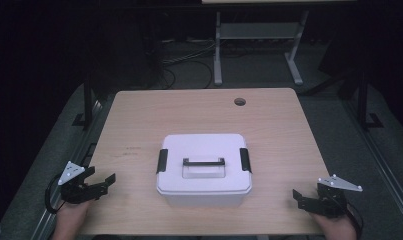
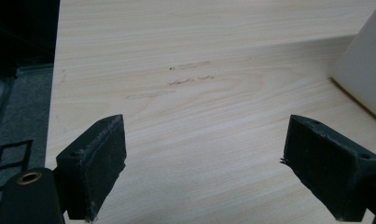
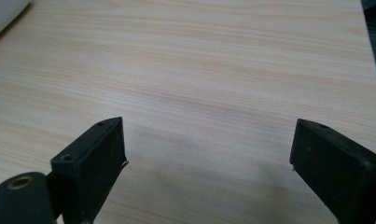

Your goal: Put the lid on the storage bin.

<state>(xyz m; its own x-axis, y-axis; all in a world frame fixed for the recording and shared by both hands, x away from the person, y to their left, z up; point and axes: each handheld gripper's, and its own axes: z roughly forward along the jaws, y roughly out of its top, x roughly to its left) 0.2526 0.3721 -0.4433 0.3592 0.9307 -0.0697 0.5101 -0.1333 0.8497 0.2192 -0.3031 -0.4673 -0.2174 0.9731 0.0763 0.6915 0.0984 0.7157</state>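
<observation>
Nothing begun yet, by the look of it: lid on, both side latches down, handle flat. Left gripper [image 1: 100,184] at the near left of the counter [image 1: 139,115], jaws wide open, empty. White lidded box [image 1: 204,170] between the two sets of jaws, well apart from both, upright, long axis across from one gripper toward the other. Right gripper [image 1: 300,197] at the near right, jaws wide, empty. Whole job still ahead.

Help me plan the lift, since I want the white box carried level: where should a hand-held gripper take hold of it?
Probably the black handle lying flat in the lid's recess on the white box. Come from straight above, jaws across the thin bar; it sits mid-lid, so the box should hang level. The side latches look closed.
</observation>
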